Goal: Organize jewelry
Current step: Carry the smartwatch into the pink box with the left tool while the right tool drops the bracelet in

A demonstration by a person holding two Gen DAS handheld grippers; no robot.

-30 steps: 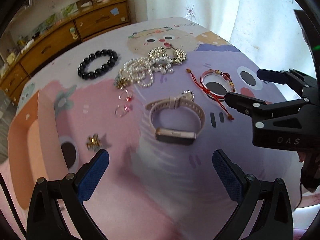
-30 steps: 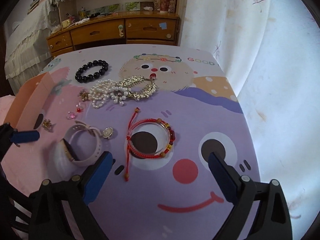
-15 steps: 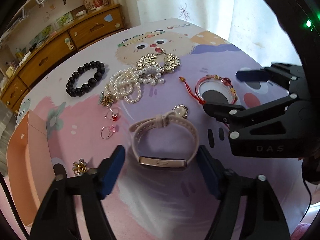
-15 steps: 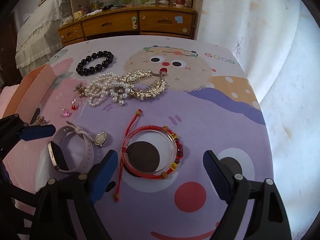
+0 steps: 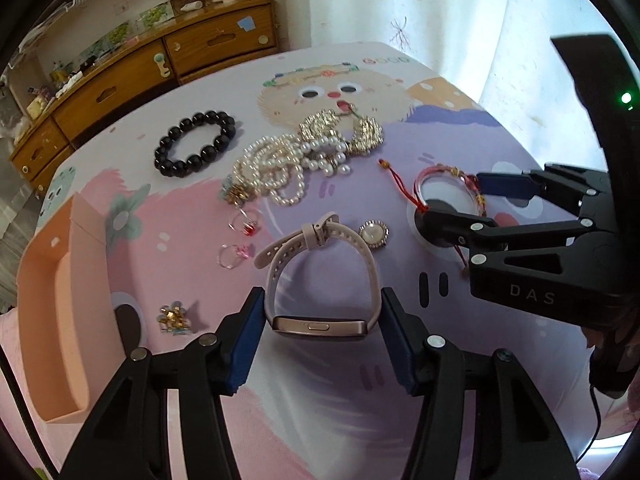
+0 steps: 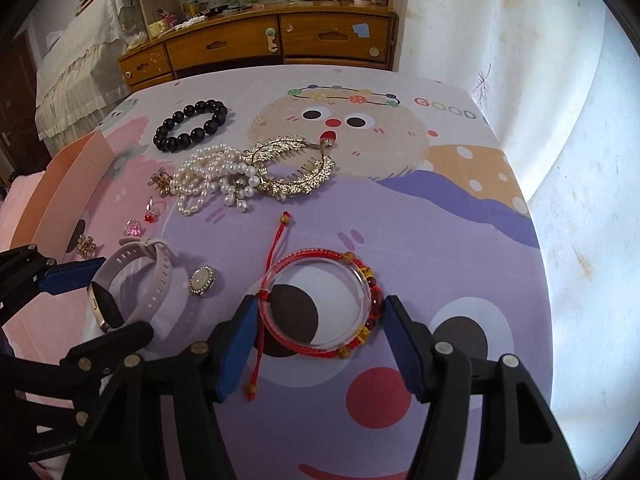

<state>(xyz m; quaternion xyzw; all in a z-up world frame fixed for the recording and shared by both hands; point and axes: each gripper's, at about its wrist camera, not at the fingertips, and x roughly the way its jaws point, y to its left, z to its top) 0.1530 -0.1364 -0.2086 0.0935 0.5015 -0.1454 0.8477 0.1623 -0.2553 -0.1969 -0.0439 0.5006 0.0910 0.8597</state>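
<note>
The left gripper (image 5: 322, 340) is low at the bench (image 6: 440, 208), fingers parted on either side of the pale pink watch (image 5: 320, 280); its blue pads sit just beside the watch face, contact unclear. The right gripper (image 6: 318, 344) likewise stands spread around the clear bangle with red cord bracelet (image 6: 320, 308), pads close to its rim.

An open peach box (image 5: 52, 312) stands at the bench's left edge; nothing shows inside it.

Between the watch and the bangle lies a small round brooch (image 6: 202, 280). Farther out are rings (image 5: 240, 240), a pearl strand (image 5: 276, 172) tangled with a gold hair comb (image 6: 292, 168), and a black bead bracelet (image 5: 194, 144). The bench's right side is bare cloth.
</note>
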